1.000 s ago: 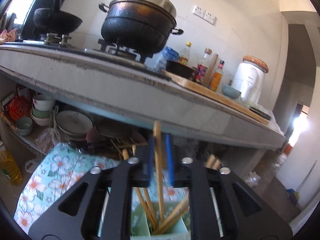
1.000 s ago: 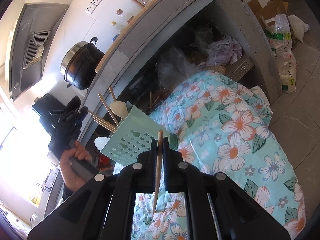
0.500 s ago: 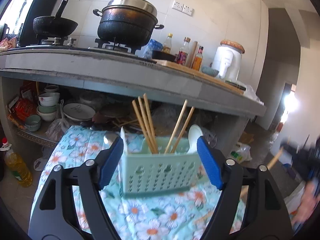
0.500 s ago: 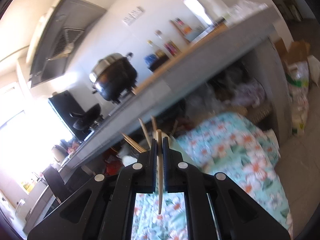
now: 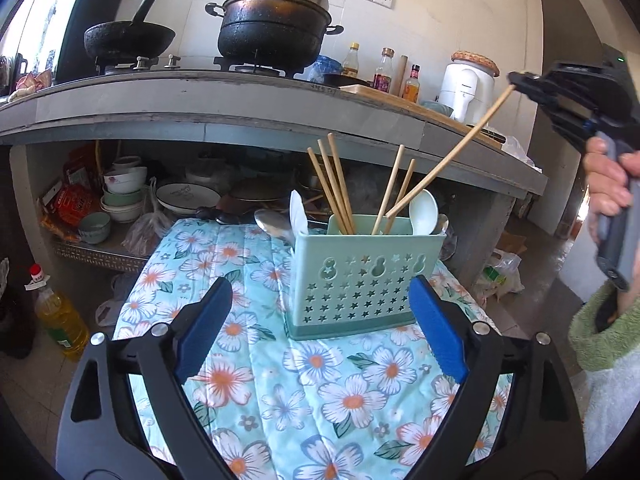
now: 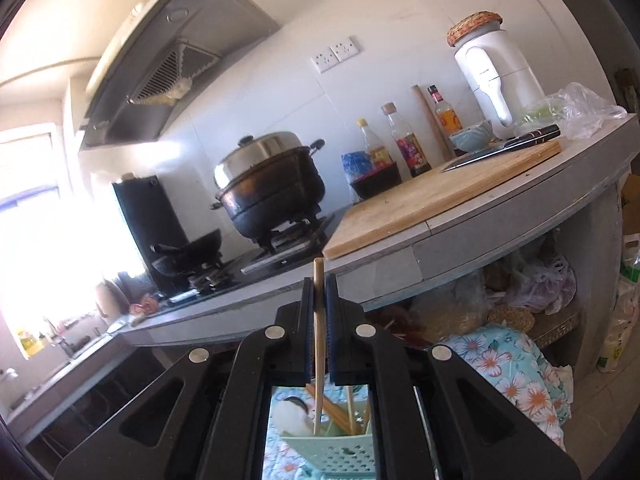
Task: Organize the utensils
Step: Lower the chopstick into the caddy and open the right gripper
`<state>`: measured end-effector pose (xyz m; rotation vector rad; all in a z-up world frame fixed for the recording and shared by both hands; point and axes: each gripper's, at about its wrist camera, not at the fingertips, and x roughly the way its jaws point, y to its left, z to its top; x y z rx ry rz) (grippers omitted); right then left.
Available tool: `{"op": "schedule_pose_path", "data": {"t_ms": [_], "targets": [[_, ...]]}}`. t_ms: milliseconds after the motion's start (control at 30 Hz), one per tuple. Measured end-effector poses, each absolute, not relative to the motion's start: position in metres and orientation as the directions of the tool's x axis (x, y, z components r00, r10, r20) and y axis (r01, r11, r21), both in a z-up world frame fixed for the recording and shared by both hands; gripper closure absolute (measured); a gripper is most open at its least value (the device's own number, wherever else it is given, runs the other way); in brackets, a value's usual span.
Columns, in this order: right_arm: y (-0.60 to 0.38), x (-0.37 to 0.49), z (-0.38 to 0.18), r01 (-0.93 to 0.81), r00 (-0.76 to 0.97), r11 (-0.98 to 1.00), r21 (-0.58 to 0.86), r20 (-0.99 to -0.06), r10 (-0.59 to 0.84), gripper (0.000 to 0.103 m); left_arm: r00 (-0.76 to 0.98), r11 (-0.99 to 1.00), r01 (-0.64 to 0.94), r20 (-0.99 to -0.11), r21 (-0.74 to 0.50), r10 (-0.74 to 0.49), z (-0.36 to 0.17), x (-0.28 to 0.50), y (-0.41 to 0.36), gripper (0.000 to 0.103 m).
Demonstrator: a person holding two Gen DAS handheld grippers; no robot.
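A pale green perforated utensil holder stands on a floral cloth, with several wooden chopsticks and white spoons in it. My left gripper is open and empty, low in front of the holder. My right gripper is shut on one wooden chopstick; it shows in the left wrist view up at the right. The chopstick slants down with its lower end inside the holder.
A grey counter behind carries a black pot, a wok, bottles, a cutting board and a white appliance. Bowls and plates sit on the shelf under it. An oil bottle stands on the floor at left.
My left gripper let go of its chopstick in the holder, opened and drew back. My right gripper brought its chopstick over the holder and lowered its end in.
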<state>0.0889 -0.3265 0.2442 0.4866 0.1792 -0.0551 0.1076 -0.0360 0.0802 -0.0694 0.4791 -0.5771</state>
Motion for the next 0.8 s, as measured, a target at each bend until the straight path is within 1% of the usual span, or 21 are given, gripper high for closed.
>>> {"op": "schedule_pose_path", "data": {"t_ms": [167, 267, 333, 367, 400, 467, 500, 533, 567, 700, 767, 800], "targets": [[-0.318, 0.129, 0.215, 0.148, 0.964, 0.896, 0.419, -0.264, -0.036, 0.097, 0.730, 0.840, 0.510, -0.425, -0.184, -0.536, 0.076, 0.107, -0.035, 0.016], [-0.310, 0.147, 0.192, 0.161, 0.942, 0.902, 0.400, -0.335, -0.020, 0.097, 0.726, 0.842, 0.506, -0.434, -0.188, -0.533, 0.074, 0.108, -0.036, 0.014], [-0.304, 0.155, 0.177, 0.130, 0.921, 0.909, 0.396, -0.389, 0.038, 0.096, 0.724, 0.845, 0.500, -0.444, -0.188, -0.527, 0.072, 0.108, -0.038, 0.013], [-0.301, 0.158, 0.170, 0.130, 0.904, 0.914, 0.384, -0.424, 0.050, 0.096, 0.724, 0.846, 0.498, -0.447, -0.188, -0.525, 0.071, 0.107, -0.039, 0.013], [-0.298, 0.157, 0.167, 0.136, 0.898, 0.918, 0.372, -0.439, 0.045, 0.096, 0.724, 0.847, 0.497, -0.448, -0.187, -0.524, 0.070, 0.106, -0.040, 0.012], [-0.296, 0.150, 0.166, 0.134, 0.898, 0.923, 0.361, -0.439, 0.041, 0.095, 0.727, 0.852, 0.492, -0.452, -0.181, -0.516, 0.070, 0.106, -0.041, 0.012], [-0.298, 0.142, 0.169, 0.137, 0.902, 0.924, 0.358, -0.430, 0.033, 0.089, 0.730, 0.854, 0.488, -0.454, -0.178, -0.511, 0.070, 0.105, -0.042, 0.011], [-0.300, 0.134, 0.172, 0.144, 0.908, 0.924, 0.356, -0.419, 0.020, 0.080, 0.732, 0.857, 0.484, -0.454, -0.178, -0.508, 0.070, 0.105, -0.043, 0.010], [-0.302, 0.128, 0.174, 0.148, 0.912, 0.922, 0.357, -0.409, 0.012, 0.077, 0.733, 0.858, 0.481, -0.454, -0.179, -0.506, 0.071, 0.105, -0.043, 0.010], [-0.311, 0.087, 0.180, 0.158, 0.930, 0.911, 0.381, -0.366, -0.008, 0.069, 0.738, 0.865, 0.463, -0.458, -0.191, -0.496, 0.074, 0.104, -0.044, 0.009], [-0.312, 0.068, 0.178, 0.167, 0.931, 0.909, 0.381, -0.364, -0.019, 0.067, 0.747, 0.875, 0.443, -0.459, -0.195, -0.481, 0.075, 0.102, -0.045, 0.009], [-0.311, 0.057, 0.175, 0.177, 0.930, 0.910, 0.376, -0.367, -0.029, 0.063, 0.749, 0.878, 0.437, -0.460, -0.197, -0.476, 0.076, 0.102, -0.045, 0.009]]}}
